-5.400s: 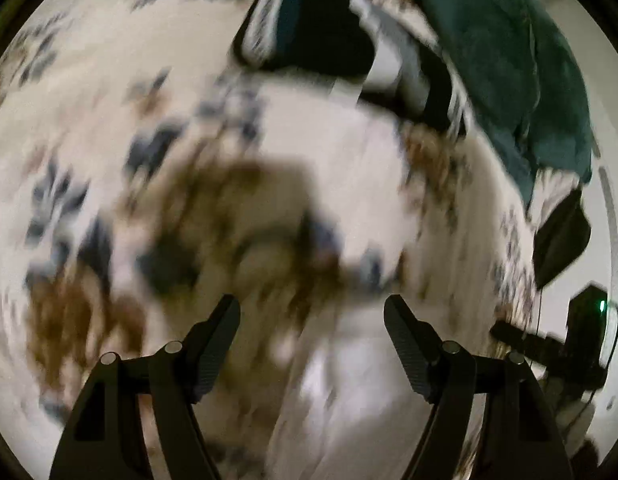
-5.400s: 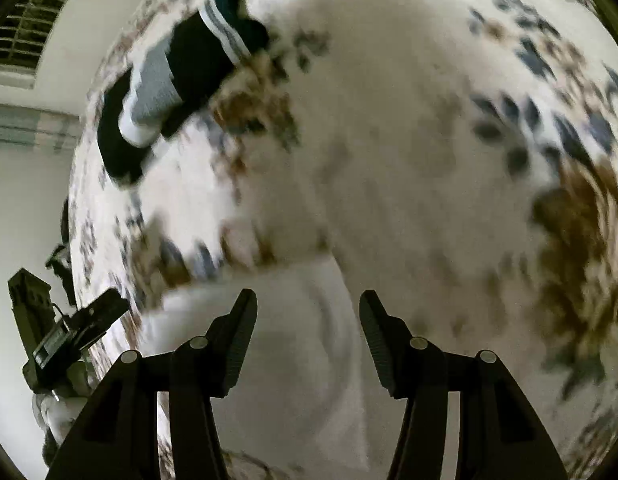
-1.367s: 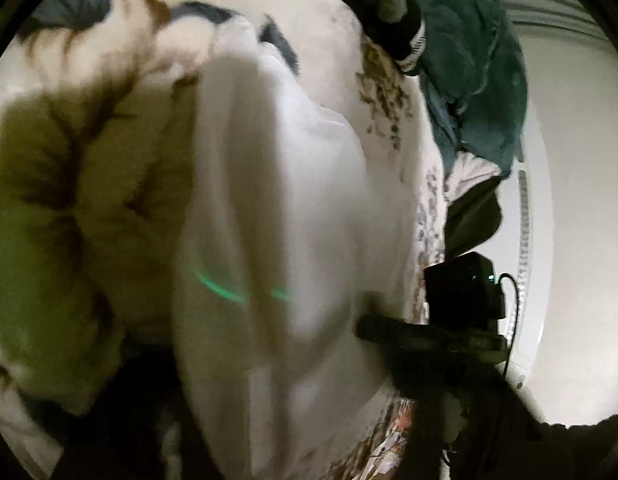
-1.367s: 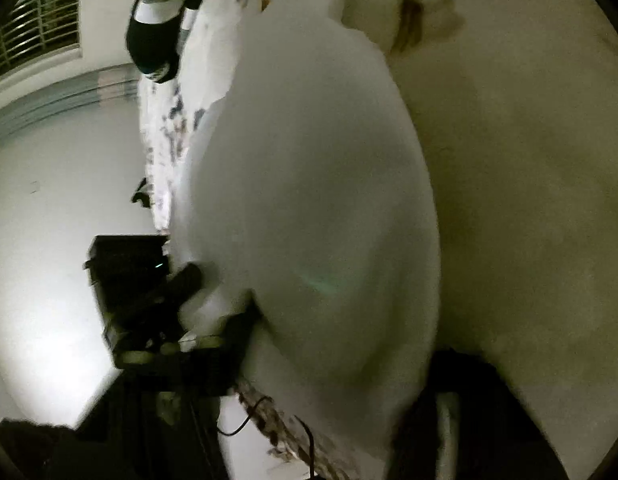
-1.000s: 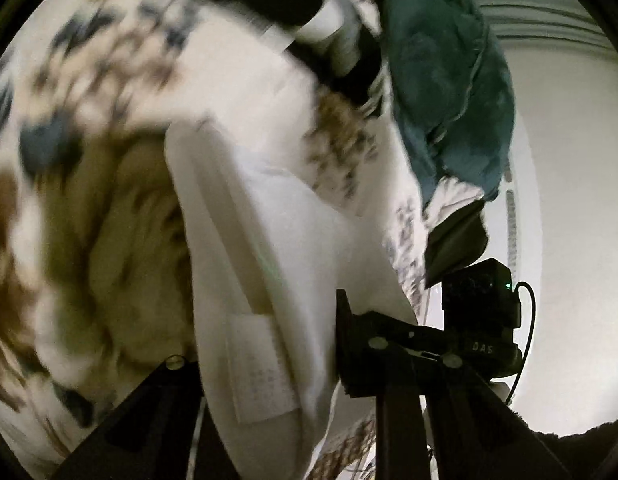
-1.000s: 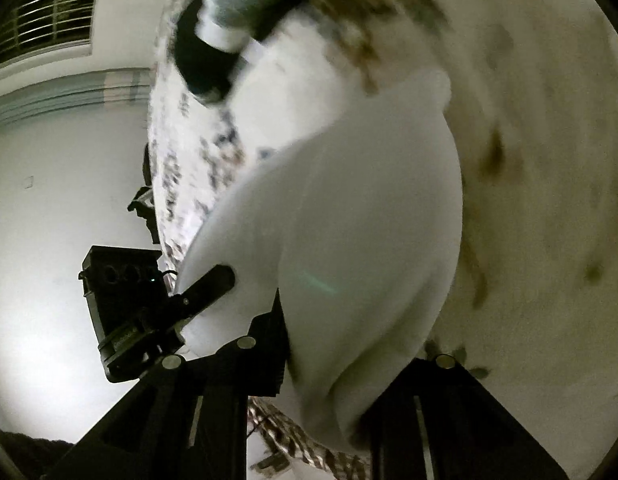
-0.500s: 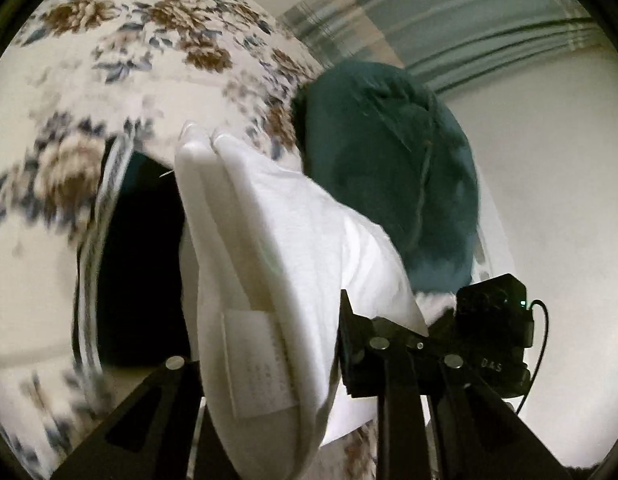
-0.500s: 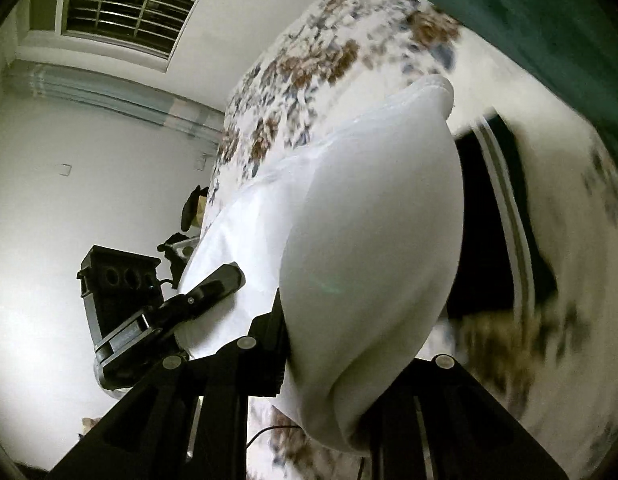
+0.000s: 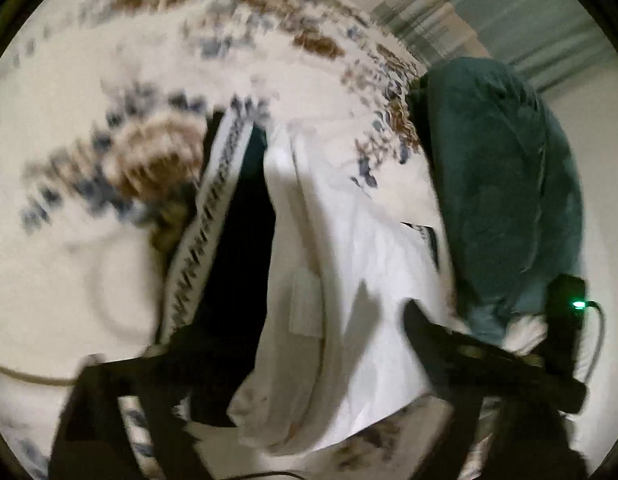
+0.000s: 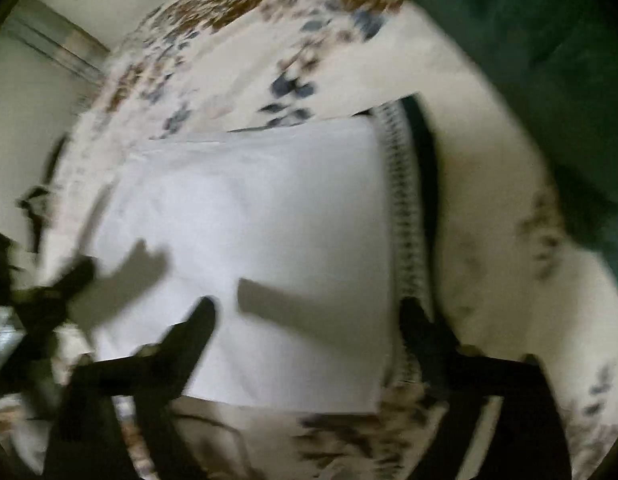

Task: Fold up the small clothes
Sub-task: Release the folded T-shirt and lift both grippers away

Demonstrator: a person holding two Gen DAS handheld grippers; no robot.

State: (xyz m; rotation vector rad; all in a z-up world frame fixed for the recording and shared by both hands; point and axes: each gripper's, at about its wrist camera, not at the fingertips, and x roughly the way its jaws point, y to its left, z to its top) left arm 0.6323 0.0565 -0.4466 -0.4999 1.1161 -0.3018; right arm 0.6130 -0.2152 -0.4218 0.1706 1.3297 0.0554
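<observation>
Pointing steeply down, both hand-held grippers, left (image 9: 297,334) and right (image 10: 309,312), have just opened wide above the folded white garment (image 10: 249,240).

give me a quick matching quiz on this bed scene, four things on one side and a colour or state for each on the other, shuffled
Things:
1. folded cloth
2. striped garment
3. blanket
4. right tool

Colour or state:
A. dark green, heaped at the edge of the bed
B. open, holding nothing
C. plain white, lying flat on top
D. black with a white striped edge, underneath the white one

Pairs: 1-C, 2-D, 3-A, 4-B
</observation>
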